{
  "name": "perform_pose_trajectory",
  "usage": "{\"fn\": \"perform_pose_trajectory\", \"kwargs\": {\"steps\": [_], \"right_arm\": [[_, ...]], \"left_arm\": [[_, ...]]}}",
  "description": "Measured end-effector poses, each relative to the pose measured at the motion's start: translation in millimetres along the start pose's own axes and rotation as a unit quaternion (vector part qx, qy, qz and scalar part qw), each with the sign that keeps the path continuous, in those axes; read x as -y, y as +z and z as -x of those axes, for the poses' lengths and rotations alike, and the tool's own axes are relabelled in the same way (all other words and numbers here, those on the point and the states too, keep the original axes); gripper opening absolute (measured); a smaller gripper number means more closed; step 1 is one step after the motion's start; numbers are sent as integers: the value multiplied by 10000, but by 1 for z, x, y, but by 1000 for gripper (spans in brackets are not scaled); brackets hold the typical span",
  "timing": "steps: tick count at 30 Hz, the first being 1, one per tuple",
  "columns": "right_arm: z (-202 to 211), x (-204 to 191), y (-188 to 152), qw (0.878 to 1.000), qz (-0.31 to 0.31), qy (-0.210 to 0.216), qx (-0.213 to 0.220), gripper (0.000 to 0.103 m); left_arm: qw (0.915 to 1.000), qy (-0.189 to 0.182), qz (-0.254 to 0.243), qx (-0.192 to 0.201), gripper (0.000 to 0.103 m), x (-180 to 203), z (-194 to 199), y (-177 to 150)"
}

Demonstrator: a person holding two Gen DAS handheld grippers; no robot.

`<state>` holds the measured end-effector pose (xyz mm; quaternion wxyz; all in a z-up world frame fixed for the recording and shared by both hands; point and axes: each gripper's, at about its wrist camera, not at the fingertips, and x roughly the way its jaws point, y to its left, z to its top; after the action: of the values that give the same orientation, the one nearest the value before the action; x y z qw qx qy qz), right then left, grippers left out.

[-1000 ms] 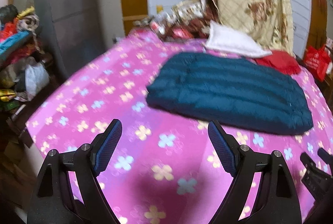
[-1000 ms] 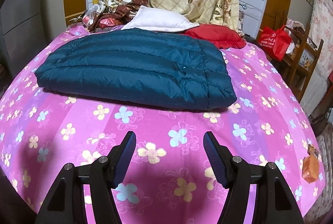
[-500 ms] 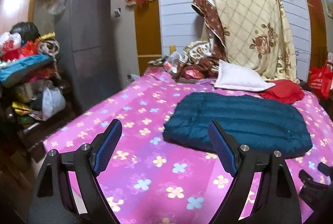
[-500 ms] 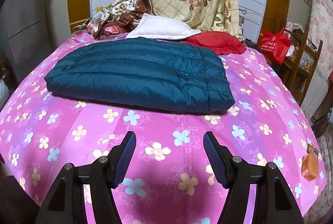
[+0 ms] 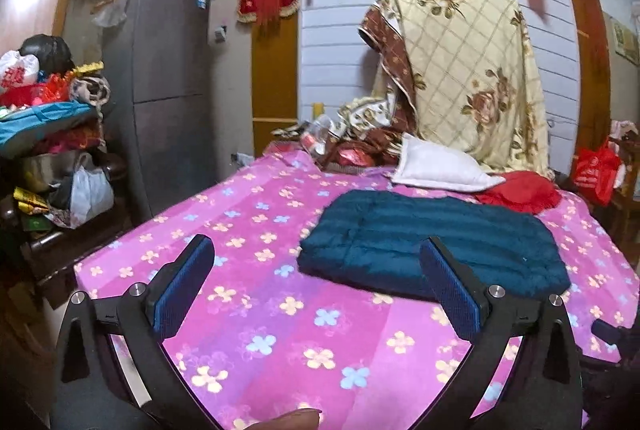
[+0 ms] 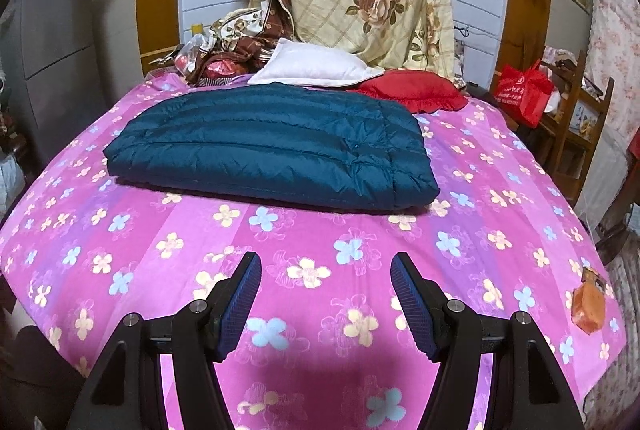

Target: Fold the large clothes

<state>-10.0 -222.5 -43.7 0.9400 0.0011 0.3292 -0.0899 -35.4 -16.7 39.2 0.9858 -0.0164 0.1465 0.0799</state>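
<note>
The left wrist camera looks out between the fingers of the left gripper (image 5: 316, 286) from the bed's near left corner, nearly level, taking in the fridge (image 5: 168, 86) at 10 o'clock and the wall decorations. The right wrist camera sits behind the right gripper (image 6: 326, 300), tilted down more steeply (closer to the bedspread (image 6: 304, 254)). Both share the folded jacket (image 5: 436, 242) (image 6: 272, 146) at 12 o'clock.

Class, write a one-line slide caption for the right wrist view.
Open right gripper above the pink floral sheet, folded teal jacket lying beyond.
</note>
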Motion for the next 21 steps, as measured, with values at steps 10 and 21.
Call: {"fn": "perform_pose_trajectory", "kwargs": {"steps": [10, 21], "right_arm": [[16, 13, -12, 9998, -133, -81, 100, 70], [11, 20, -28, 9997, -189, -139, -62, 70]], "left_arm": [[9932, -513, -464, -940, 103, 28, -4, -26], [9812, -846, -745, -1568, 103, 57, -10, -57]]}}
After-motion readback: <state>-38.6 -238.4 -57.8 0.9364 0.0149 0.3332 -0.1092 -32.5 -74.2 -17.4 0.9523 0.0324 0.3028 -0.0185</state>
